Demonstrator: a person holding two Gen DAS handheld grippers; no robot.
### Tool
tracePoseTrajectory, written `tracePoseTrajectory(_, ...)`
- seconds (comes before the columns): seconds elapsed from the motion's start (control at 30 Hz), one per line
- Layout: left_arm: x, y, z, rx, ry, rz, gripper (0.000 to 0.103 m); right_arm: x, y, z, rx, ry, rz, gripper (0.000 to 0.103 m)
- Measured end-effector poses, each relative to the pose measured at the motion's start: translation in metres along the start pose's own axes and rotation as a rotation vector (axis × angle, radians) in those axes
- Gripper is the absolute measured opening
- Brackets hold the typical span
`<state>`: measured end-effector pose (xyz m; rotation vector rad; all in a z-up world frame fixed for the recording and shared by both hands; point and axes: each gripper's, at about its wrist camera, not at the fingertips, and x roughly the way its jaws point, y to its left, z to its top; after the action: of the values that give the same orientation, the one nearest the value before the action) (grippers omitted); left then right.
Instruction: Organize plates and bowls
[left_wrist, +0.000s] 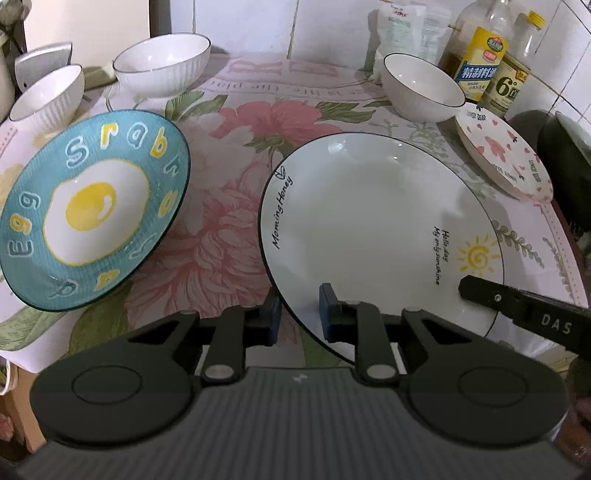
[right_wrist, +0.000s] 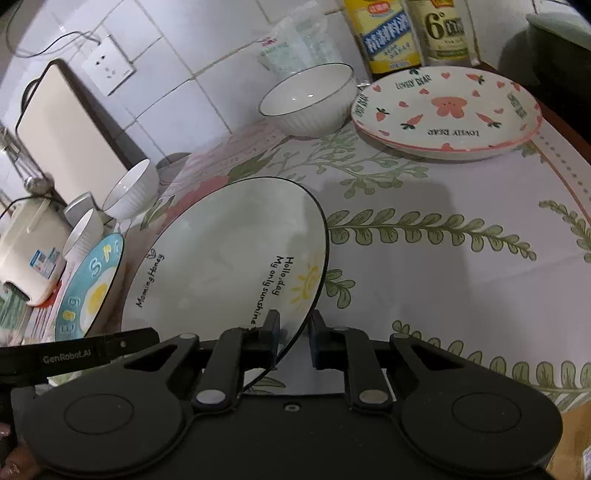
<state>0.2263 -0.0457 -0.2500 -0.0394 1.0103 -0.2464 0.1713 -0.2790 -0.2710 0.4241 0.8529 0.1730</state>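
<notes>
A: What stood at the back of the table (right_wrist: 461, 229)?

B: Two bottles against the tiled wall (right_wrist: 207, 59): a yellow-labelled bottle (right_wrist: 388, 33) and, just beside it, a bottle marked with a 6 (right_wrist: 441, 29). A clear plastic bag (right_wrist: 295, 40) leaned near them.

A: And the covering?

B: A floral tablecloth (left_wrist: 236, 206), pink blooms and green fern sprigs.

A: Anything off to the side?

B: A wall socket (right_wrist: 107, 66) with a cable running to it, a cutting board (right_wrist: 62, 136) propped upright, and a cream appliance (right_wrist: 29, 254) below it.
</notes>
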Motion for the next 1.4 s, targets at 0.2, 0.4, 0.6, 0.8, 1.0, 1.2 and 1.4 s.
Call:
tracePoseTrajectory(0.2,-0.014,-0.004,0.001,0.026,-0.054,0.033,0.02,-0.008,0.004,0.005,-0.045,-0.014,0.036,0.022)
tracePoseTrajectory(0.4,-0.03,0.0,0.021,0.046,-0.102,0.08,0.02,-0.008,0.018,0.021,-0.069,-0.023,0.079,0.023)
tracePoseTrajectory(0.6,-0.022,0.012,0.047,0.008,-0.123,0.124,0.02,0.012,0.033,0.048,-0.095,-0.014,0.123,0.024)
tracePoseTrajectory(0.8,-0.004,0.019,0.077,-0.015,-0.112,0.153,0.02,0.044,0.039,0.077,-0.079,0.004,0.166,0.024)
tracePoseTrajectory(1.0,0.017,0.02,0.105,-0.007,-0.104,0.172,0.02,0.07,0.032,0.098,-0.069,0.025,0.194,0.024)
tracePoseTrajectory(1.2,0.041,0.02,0.125,-0.007,-0.07,0.196,0.02,0.093,0.026,0.109,-0.056,0.039,0.184,0.024)
tracePoseTrajectory(1.4,0.058,0.016,0.128,0.002,-0.005,0.165,0.02,0.101,0.02,0.107,-0.042,0.044,0.123,0.025)
